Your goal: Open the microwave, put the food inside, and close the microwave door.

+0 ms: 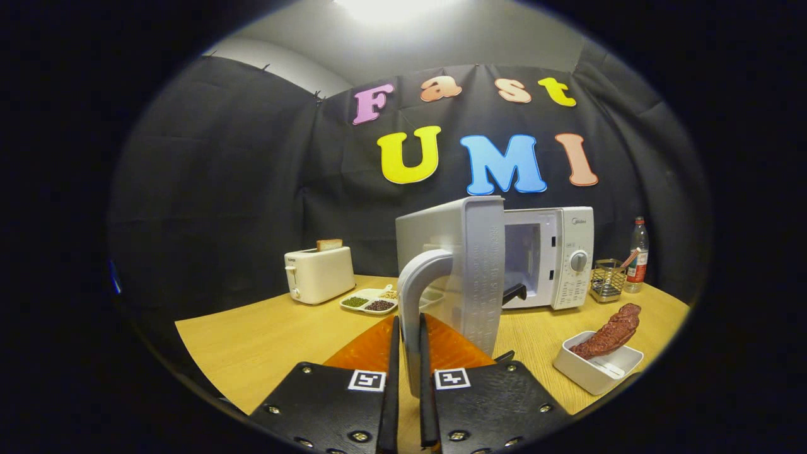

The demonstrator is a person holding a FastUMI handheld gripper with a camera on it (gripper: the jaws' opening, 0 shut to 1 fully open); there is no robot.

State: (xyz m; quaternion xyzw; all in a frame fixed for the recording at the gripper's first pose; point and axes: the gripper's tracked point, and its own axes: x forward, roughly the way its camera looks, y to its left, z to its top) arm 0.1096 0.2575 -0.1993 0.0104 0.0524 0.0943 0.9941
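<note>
Gripper [408, 372] clamping microwave door handle [417, 296], door [463, 265] open

My gripper [406, 359] pinches the handle [413, 296] of the microwave [555, 258] door [454, 265], which swings out before the oven. Left of the microwave sit a divided dish [372, 301] and a toaster [318, 274]; right, a wire rack [607, 280] and a bottle [638, 255]; before it, meat [610, 333] in a tray [589, 372].

Bright overhead glare, fisheye-warped edges

so the gripper [407, 359] points straight toward 12 o'clock, fingers nearly closed and pinching both sides of the door handle [413, 296]
</note>
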